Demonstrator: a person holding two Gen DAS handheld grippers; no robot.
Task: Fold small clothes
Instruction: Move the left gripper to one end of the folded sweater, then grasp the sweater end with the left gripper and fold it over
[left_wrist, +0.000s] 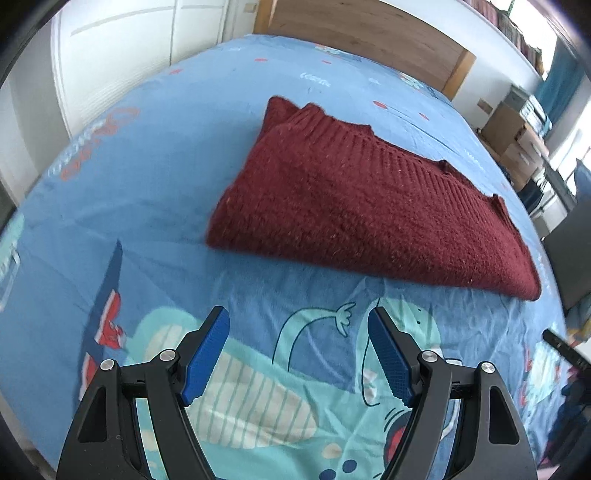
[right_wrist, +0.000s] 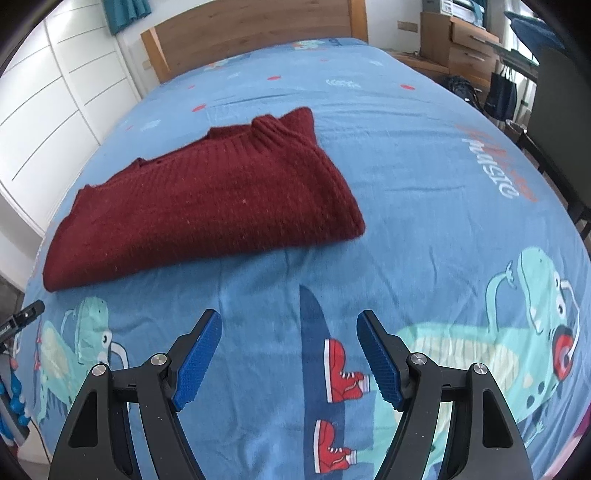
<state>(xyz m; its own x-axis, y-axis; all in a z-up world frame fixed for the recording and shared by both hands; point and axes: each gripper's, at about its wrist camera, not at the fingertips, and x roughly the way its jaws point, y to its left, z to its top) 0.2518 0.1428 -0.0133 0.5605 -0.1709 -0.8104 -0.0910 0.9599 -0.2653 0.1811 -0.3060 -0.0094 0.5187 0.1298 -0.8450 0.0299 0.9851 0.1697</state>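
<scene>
1. Sweater (left_wrist: 354, 206) lay folded mid-bed (left_wrist: 155, 155), beyond both our tongs.
2. We held left gripper (left_wrist: 299, 354) and right gripper (right_wrist: 290, 354) wide open, empty.
3. Next fold, we judged, needed its near edge pinched.

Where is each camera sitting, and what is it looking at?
Left wrist view: sits on the left gripper, looking down its open fingers across the bed sheet at the red sweater; only its own fingers show.
Right wrist view: sits on the right gripper, open too, facing the same red sweater further left; another black tool tip pokes in at the left edge.
Both share the sweater, sheet and wooden headboard.
</scene>
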